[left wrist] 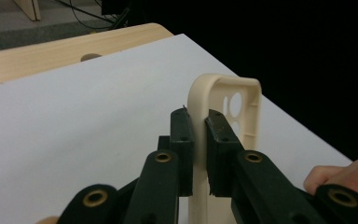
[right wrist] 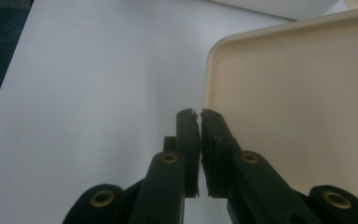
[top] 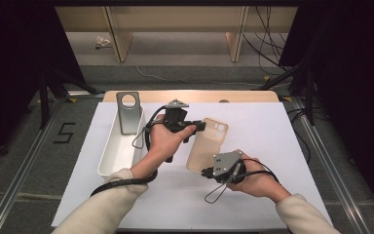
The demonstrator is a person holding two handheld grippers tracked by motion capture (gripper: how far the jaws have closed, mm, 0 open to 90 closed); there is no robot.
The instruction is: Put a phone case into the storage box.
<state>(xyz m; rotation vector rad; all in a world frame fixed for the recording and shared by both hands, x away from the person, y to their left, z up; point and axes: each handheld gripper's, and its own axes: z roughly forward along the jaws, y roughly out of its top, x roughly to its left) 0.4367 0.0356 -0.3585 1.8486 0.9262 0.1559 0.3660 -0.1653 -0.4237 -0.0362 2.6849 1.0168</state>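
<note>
A cream phone case [top: 207,144] hangs tilted over the white table cover, camera cut-outs at its far end. My left gripper [top: 202,126] points right and is shut on the case's long side rim near that end. In the left gripper view the jaws [left wrist: 198,122] clamp the cream rim [left wrist: 196,93], and the cut-outs show beyond. My right gripper [top: 205,171] is at the case's near end. In the right gripper view its jaws [right wrist: 199,114] are pressed together on the thin edge of the case [right wrist: 298,93], whose hollow inside spreads to the right.
A long white tray [top: 108,157] lies at the left of the white cover [top: 268,156], with a grey phone case [top: 128,115] leaning upright at its far end. A wooden table edge [top: 243,96] runs behind. Cables trail from both grippers over the cover.
</note>
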